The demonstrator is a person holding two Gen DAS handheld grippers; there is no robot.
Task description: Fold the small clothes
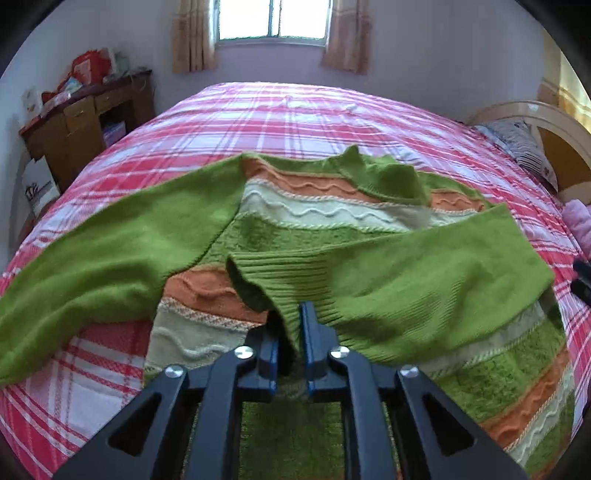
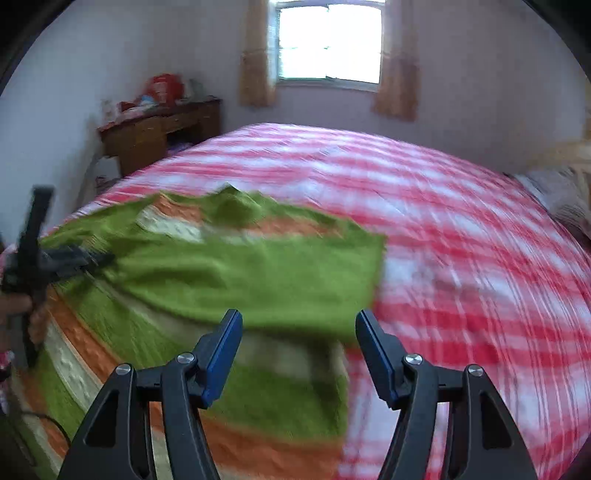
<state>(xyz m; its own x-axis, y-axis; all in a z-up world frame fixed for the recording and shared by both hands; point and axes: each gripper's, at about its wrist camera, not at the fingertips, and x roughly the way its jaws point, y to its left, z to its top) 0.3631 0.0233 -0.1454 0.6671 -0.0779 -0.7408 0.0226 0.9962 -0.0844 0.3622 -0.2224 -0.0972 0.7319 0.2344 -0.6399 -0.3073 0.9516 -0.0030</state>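
Observation:
A green sweater (image 1: 314,236) with orange and pale wavy stripes lies spread on the bed. My left gripper (image 1: 293,321) is shut on the ribbed cuff (image 1: 280,280) of its right sleeve, which is folded across the body. The left sleeve (image 1: 103,251) stretches out to the left. In the blurred right wrist view, my right gripper (image 2: 299,332) is open and empty above the sweater's (image 2: 240,273) right edge. The left gripper (image 2: 55,258) shows there at the far left.
The bed has a red and white plaid cover (image 1: 295,118). A wooden desk (image 1: 85,118) with clutter stands at the left wall. A pillow (image 1: 521,144) and headboard (image 1: 561,125) are at the right. A window (image 1: 273,18) with curtains is behind.

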